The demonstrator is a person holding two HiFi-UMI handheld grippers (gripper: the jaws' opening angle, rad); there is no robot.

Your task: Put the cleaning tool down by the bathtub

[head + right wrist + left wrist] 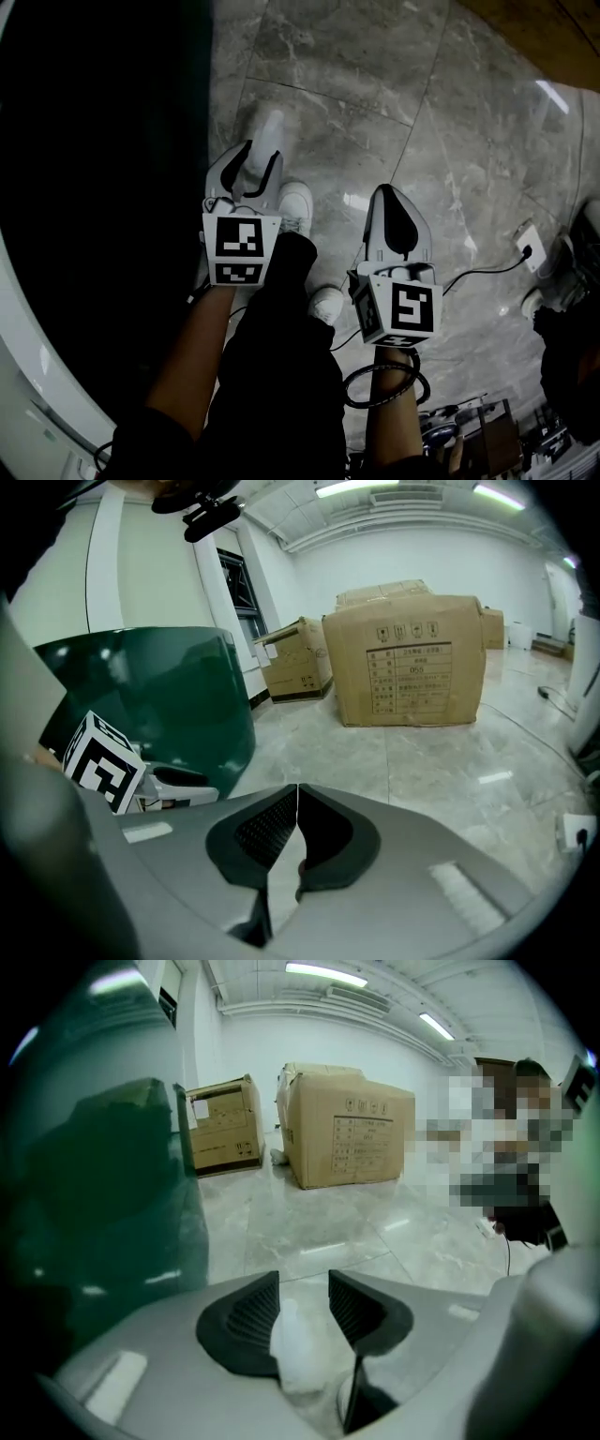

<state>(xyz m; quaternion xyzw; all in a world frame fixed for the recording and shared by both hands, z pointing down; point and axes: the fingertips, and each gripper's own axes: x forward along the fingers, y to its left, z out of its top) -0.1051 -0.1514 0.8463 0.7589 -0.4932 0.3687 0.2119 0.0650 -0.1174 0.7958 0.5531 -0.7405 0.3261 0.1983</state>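
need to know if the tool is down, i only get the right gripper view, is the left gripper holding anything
observer: yes, the left gripper has a white tool between its jaws, so it is not set down.
operator: anything on the floor near it
observer: the person's white shoe, just right of that gripper in the head view.
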